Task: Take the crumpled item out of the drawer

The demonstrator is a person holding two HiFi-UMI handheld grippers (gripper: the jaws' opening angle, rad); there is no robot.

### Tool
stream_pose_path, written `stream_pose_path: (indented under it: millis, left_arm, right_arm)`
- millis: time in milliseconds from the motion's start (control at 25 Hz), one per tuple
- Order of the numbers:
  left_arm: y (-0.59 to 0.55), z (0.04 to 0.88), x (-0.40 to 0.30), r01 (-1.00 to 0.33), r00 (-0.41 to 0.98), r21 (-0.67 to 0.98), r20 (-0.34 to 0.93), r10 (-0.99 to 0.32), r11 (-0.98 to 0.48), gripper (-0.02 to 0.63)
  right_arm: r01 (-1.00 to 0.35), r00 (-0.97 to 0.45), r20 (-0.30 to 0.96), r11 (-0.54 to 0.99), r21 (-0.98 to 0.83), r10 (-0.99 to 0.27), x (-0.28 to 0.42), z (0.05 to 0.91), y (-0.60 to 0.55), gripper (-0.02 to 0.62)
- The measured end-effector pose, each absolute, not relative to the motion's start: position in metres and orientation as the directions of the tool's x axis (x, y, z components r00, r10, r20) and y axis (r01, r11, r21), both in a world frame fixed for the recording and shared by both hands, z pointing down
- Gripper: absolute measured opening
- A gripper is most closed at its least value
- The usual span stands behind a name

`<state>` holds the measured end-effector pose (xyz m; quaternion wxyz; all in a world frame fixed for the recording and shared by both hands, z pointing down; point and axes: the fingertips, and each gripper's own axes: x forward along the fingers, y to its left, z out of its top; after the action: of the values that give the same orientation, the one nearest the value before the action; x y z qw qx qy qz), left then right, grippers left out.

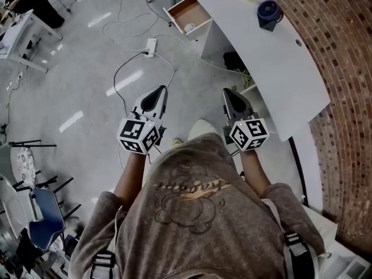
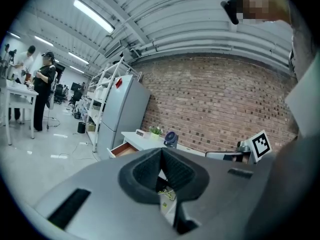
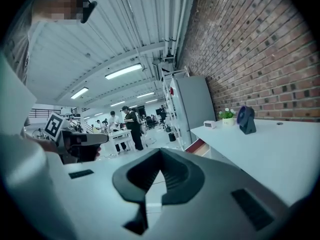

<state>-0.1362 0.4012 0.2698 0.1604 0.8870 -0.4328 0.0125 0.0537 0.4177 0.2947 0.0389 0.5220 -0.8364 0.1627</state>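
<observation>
Open drawer (image 1: 186,10), crumpled item (image 1: 189,27) inside

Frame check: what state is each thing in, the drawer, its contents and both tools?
Drawer: pulled open.
Crumpled item: lying inside the drawer, not yet taken.
Left tool: shut, empty, well short of the drawer.
Right tool: shut, empty, beside the desk.
Fan: upright on the desk.

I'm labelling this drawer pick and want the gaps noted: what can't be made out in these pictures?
- Head view: the pale item in the open drawer is too small to tell whether it is crumpled.
- Left gripper view: the drawer's own walls hide its inside.
- Right gripper view: only a sliver of the drawer shows beside the desk; its inside is hidden.
- Right gripper view: the small box on the desk is too small to identify.
</observation>
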Motion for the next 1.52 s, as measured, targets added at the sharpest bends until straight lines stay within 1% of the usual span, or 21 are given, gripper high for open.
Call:
stream_pose_path:
  millis: [440, 800, 960, 1160, 1520]
  left_arm:
    - [0.347, 0.278, -0.138, -0.765, 0.630, 0.287, 0.150, -0.762, -0.576, 0.008]
    - [0.277, 0.287, -0.138, -0.782, 0.606, 0.298, 0.159, -0.779, -0.548, 0.008]
    - [0.244, 0.287, -0.132, -0.788, 0.596, 0.309, 0.169, -0.785, -0.532, 0.008]
    - [0.205, 0.287, -0.131, -0.801, 0.578, 0.315, 0.185, -0.795, -0.509, 0.008]
    - [0.126, 0.279, -0.117, -0.823, 0.542, 0.319, 0.197, -0.817, -0.470, 0.008]
  right_arm:
    - [-0.891, -0.439, 0.251, 0.383, -0.243, -0.863, 0.050, 0.310, 0.367, -0.005]
    - [-0.882, -0.455, 0.254, 0.393, -0.260, -0.854, 0.050, 0.321, 0.290, -0.003]
    - [-0.881, -0.463, 0.289, 0.401, -0.250, -0.838, 0.056, 0.328, 0.253, -0.005]
    - [-0.861, -0.498, 0.270, 0.434, -0.266, -0.824, 0.055, 0.325, 0.206, -0.005]
    - [-0.841, -0.533, 0.280, 0.465, -0.275, -0.799, 0.069, 0.322, 0.123, -0.003]
